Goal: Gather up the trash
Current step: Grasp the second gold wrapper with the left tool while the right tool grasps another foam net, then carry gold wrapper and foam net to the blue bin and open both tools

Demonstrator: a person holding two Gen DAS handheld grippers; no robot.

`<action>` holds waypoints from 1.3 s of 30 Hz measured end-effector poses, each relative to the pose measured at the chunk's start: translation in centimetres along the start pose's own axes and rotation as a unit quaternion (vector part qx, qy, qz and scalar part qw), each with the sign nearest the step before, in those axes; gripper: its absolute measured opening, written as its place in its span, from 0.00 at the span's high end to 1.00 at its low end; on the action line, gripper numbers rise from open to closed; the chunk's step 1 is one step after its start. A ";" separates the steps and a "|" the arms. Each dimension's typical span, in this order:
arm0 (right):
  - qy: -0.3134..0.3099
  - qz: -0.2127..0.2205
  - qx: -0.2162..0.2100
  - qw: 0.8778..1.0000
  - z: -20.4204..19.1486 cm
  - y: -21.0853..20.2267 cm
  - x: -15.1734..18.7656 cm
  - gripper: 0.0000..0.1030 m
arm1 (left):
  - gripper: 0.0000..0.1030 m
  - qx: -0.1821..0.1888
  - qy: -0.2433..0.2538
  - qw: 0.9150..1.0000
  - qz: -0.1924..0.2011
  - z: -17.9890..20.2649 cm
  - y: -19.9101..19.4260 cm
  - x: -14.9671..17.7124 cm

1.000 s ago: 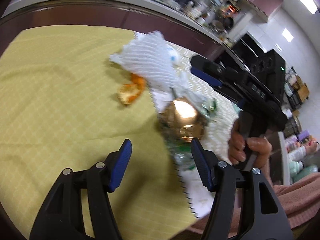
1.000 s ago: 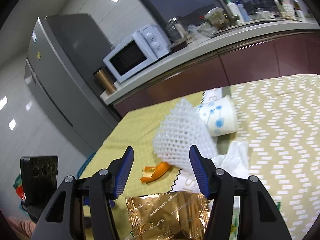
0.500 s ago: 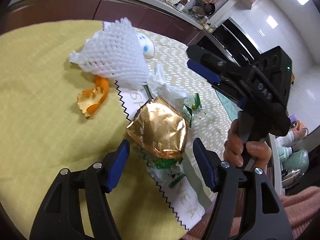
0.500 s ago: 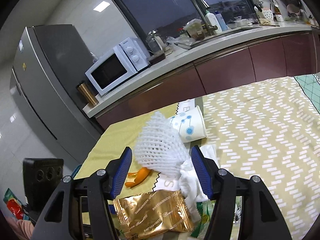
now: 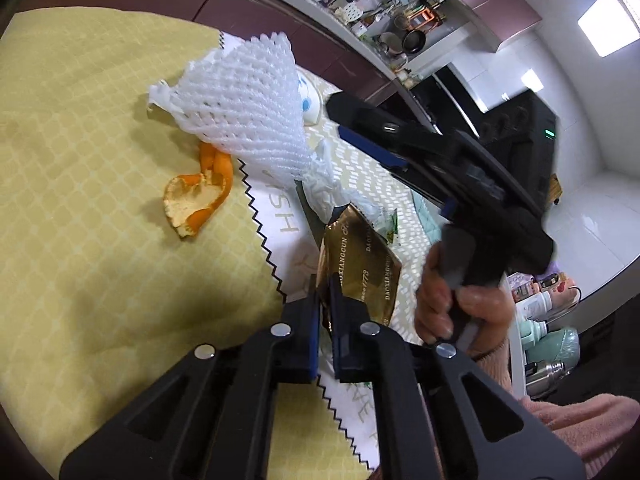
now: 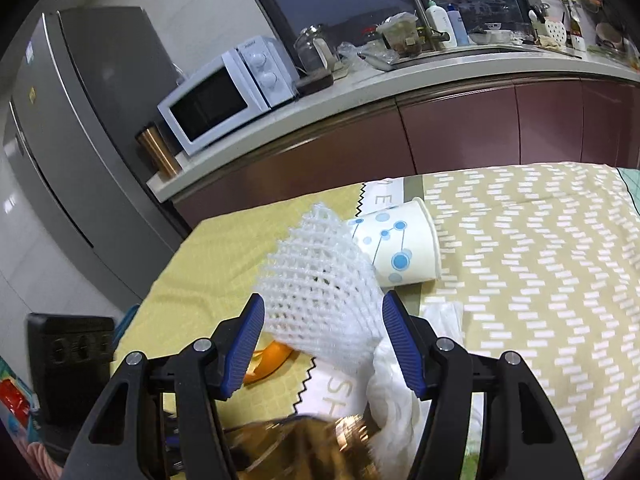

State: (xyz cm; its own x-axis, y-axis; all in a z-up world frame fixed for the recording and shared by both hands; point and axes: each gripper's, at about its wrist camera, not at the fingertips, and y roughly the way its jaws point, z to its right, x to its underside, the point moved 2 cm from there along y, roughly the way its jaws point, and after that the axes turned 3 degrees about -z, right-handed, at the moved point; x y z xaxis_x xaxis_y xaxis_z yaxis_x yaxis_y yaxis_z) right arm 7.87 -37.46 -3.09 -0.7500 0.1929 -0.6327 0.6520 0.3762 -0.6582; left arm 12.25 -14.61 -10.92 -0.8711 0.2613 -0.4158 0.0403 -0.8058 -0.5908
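Note:
My left gripper is shut on the edge of a gold foil snack wrapper, lifting it off the table; the wrapper shows blurred at the bottom of the right wrist view. My right gripper is open and empty, hovering above a white foam fruit net, also in the left wrist view. An orange peel lies left of the net. A crumpled white tissue and a tipped paper cup lie by the net.
A yellow-green tablecloth covers the table, with a white zigzag-edged printed panel. A small green wrapper lies beyond the gold one. A kitchen counter with microwave and a fridge stand behind.
My left gripper has closed on the gold wrapper and raised its edge. My right gripper has moved forward and lower, over the foam net.

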 end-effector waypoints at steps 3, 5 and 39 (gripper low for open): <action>0.002 -0.013 0.011 1.000 0.1 1.1 -0.3 0.42 | 0.96 -0.003 0.002 1.000 0.014 -0.1 -1.5 0.3; 0.006 -0.026 0.017 1.000 0.4 1.9 -0.5 0.37 | 0.96 -0.002 0.000 1.000 0.025 -0.5 -2.7 0.4; -0.047 -0.034 -0.070 0.996 -8.1 0.1 2.1 0.77 | 0.87 -0.057 -0.087 0.987 0.125 -11.5 -18.0 3.7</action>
State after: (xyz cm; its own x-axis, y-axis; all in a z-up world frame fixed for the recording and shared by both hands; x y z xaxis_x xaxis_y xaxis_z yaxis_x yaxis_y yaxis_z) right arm 5.42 -29.66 -1.13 -0.7743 0.0796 -0.6277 0.5726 0.5103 -0.6417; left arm 13.94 6.92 -9.78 -0.8971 -0.0414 -0.4399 0.3112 -0.7658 -0.5628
